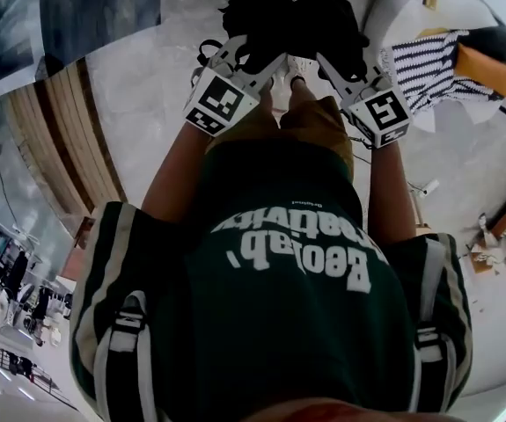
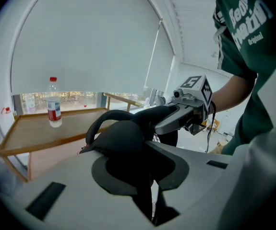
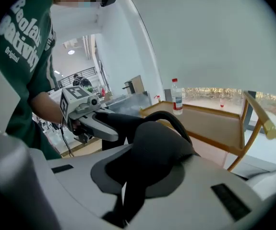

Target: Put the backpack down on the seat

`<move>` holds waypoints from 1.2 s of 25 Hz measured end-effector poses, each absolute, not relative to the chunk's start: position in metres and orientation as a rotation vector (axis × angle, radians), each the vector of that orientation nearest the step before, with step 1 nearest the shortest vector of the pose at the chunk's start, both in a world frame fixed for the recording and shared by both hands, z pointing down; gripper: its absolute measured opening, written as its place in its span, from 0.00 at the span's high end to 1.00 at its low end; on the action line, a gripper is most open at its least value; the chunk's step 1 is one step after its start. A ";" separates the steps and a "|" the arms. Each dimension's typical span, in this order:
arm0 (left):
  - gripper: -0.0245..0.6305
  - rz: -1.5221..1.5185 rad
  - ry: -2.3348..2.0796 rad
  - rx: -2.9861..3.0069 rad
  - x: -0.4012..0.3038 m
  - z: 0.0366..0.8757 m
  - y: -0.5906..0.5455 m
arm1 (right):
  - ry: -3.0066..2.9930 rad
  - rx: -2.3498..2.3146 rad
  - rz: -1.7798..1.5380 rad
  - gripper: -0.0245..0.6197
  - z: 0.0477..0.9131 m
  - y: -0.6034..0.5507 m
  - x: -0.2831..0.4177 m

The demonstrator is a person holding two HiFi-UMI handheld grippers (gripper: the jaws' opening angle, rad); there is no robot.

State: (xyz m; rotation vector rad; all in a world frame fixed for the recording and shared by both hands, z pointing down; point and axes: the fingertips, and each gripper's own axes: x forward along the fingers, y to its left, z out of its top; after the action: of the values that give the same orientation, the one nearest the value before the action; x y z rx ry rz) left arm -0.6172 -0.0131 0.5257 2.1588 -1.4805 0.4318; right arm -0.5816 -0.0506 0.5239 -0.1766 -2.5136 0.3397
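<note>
The green shirt [image 1: 288, 271] carries large white print, upside down at six o'clock in the head view. It reads roughly "Beolab" over what looks like "nativity", with a small "Original". The bottle [image 2: 54, 107], at nine o'clock in the left gripper view, has a label too small to read.

All three pictures are strongly bent by the wide lens, so straight lines curve toward the edges, and the two gripper views have black corners around a round picture. The head view is rather dim and a little soft, with the green shirt [image 1: 279, 280] at 6 o'clock dark and the pale floor [image 1: 138, 86] at 11 o'clock evenly lit without hard shadows. In both gripper views daylight comes through the white blind [image 2: 90, 42] and the window strip [image 2: 75, 99] under it, which is washed out, so the black backpack [image 2: 121, 138] shows almost no detail.
</note>
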 end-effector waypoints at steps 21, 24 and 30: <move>0.84 0.335 -1.875 2.376 -0.642 0.264 -0.057 | -2.902 -0.002 -0.048 0.86 0.266 -0.090 -0.618; 0.84 0.297 -1.924 2.420 -0.641 0.232 -0.055 | -2.906 0.057 -0.092 0.86 0.242 -0.087 -0.614; 0.84 0.256 -1.995 2.454 -0.637 0.197 -0.046 | -2.984 0.088 -0.200 0.86 0.202 -0.076 -0.611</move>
State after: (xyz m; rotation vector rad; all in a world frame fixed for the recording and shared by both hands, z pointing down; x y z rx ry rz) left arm -0.6368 -0.0461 0.1967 2.4537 -1.9954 0.2558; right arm -0.6108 -0.0760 0.2020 0.0881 -2.9836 -0.2004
